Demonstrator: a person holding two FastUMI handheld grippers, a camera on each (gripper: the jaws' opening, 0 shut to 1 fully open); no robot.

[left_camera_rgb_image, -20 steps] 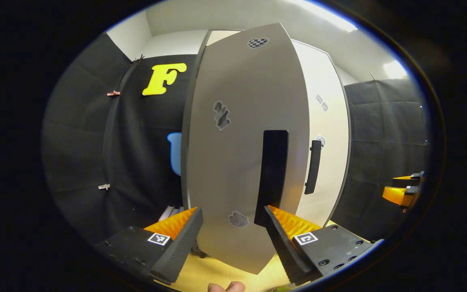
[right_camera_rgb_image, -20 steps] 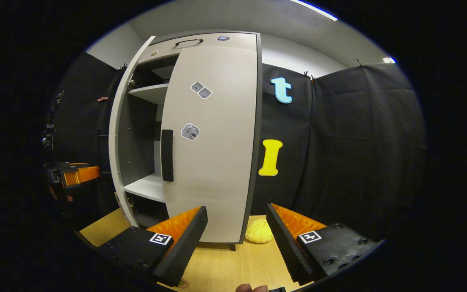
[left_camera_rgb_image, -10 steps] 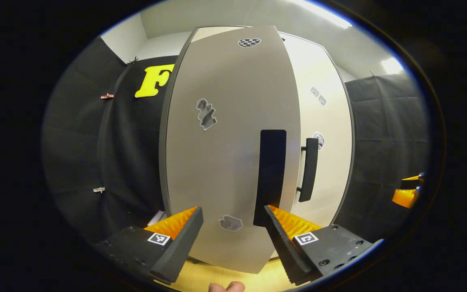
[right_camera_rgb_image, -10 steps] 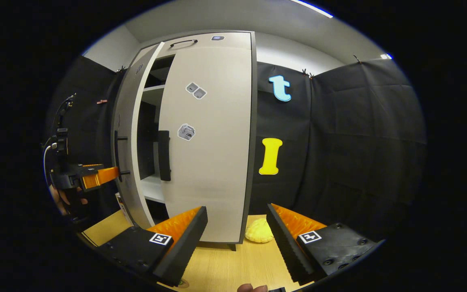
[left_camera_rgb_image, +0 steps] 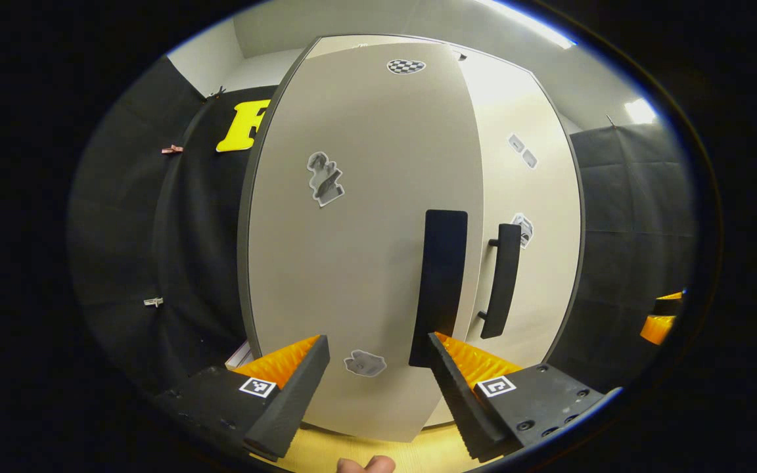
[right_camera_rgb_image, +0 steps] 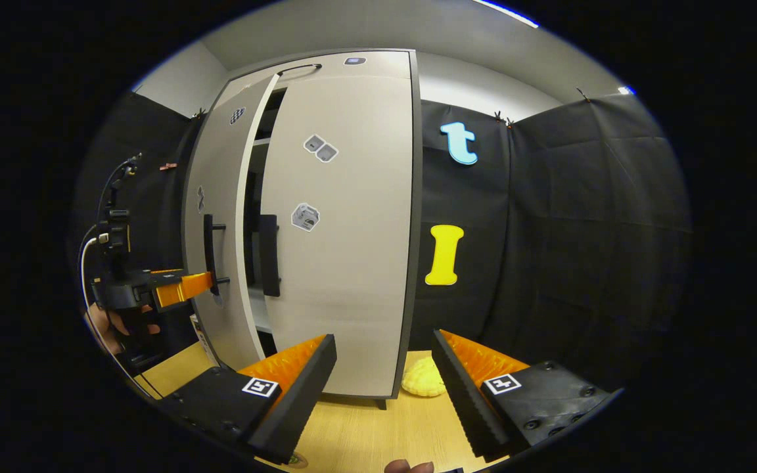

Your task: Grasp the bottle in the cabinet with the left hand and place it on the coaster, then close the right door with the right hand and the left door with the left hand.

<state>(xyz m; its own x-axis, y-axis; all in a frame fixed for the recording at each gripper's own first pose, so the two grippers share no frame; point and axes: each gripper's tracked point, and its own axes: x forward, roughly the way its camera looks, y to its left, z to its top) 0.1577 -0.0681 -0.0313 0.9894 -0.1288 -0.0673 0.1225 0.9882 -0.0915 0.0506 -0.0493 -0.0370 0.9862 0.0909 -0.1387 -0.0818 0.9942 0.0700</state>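
Pale grey laminate is facing the left gripper (left_camera_rgb_image: 378, 368) at close range: this is the left door (left_camera_rgb_image: 352, 249) of the cabinet (right_camera_rgb_image: 352, 62), and the gripper is sitting against its lower front, just left of the dark left handle (left_camera_rgb_image: 439, 286), its fingers spread apart and gripping nothing. Judging by that placing, the open fingers are serving as a pusher, swinging the panel home rather than grasping the handle.

In the right gripper view the left door (right_camera_rgb_image: 217, 230) is standing slightly ajar, with a narrow dark slit between it and the right door (right_camera_rgb_image: 345, 263), which is lying flush with the cabinet front, so the right-hand closing looks finished. The left gripper (right_camera_rgb_image: 178, 289), held in a hand (right_camera_rgb_image: 112, 328), is touching the left door from outside.

Well back from the cabinet, the right gripper (right_camera_rgb_image: 382, 378) is idling with its fingers parted and empty, probably to leave the left door room to swing. A yellow object (right_camera_rgb_image: 421, 384) is lying on the wooden table (right_camera_rgb_image: 378, 433) at the cabinet's right foot. Where the bottle and coaster are standing, I cannot tell.
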